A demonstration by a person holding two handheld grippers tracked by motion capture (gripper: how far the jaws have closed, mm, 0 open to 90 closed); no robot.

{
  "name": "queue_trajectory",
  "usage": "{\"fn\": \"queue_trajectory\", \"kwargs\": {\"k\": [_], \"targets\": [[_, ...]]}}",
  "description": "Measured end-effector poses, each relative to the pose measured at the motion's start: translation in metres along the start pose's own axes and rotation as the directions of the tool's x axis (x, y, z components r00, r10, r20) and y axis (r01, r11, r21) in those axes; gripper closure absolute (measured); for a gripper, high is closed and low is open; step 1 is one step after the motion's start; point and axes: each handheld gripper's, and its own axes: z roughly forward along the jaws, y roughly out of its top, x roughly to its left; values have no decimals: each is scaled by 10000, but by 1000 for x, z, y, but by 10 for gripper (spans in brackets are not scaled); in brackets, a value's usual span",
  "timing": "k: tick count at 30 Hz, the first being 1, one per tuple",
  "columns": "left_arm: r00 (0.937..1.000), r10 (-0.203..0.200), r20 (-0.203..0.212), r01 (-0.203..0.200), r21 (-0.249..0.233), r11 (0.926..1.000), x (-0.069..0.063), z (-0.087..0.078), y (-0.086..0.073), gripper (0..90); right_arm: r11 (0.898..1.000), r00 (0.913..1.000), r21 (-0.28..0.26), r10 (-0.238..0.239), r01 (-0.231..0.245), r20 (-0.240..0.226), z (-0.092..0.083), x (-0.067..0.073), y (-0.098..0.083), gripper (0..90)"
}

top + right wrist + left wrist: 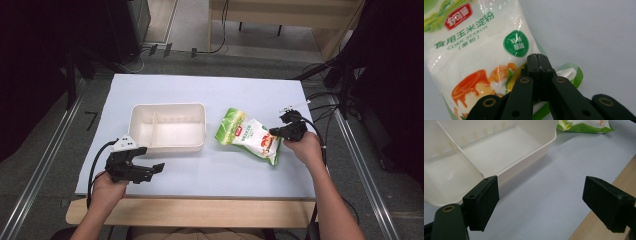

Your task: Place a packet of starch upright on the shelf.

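A green and white corn starch bag (247, 134) lies flat on the white table top, right of a white divided bin (167, 146). My right gripper (275, 131) is at the bag's right end. In the right gripper view its jaws (539, 58) are shut, pads together, over the bag (474, 50) near its lower green edge; I cannot tell whether any film is pinched. My left gripper (152, 167) rests near the bin's front left corner, open. In the left gripper view its jaws (549, 205) stand wide with bare table between them, beside the bin (529, 155) and with the bag (584, 127) far off.
The bin has an inner divider (459, 152) and holds nothing. A wooden table edge (200, 210) runs along the front below the white sheet. Cables (320, 100) trail off the table's right side, and metal rails flank both sides.
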Motion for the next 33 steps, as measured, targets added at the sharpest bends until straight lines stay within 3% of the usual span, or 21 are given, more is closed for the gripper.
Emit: {"fn": "queue_trajectory", "kwargs": {"k": [8, 12, 25, 30, 33], "targets": [[9998, 128, 136, -129, 25, 9999, -2, 7, 5, 147, 9999, 9999, 28, 132, -132, -99, -16, 11, -22, 900], [9995, 232, 212, -234, 70, 9997, -3, 10, 8, 147, 10000, 10000, 4, -43, 43, -88, -22, 16, -31, 900], [9984, 436, 350, -440, 109, 9990, -4, 17, 14, 147, 9998, 9988, 114, -172, 177, -449, -33, 34, -48, 900], [9985, 417, 365, -420, 73, 9991, -4, 16, 14, 147, 9999, 9988, 97, 86, -82, -478, -34, 31, -46, 895], [9987, 367, 342, -370, 68, 9993, -2, 16, 14, 147, 9993, 9985, -199, 303, -313, -450, -37, 27, -44, 836]]}}
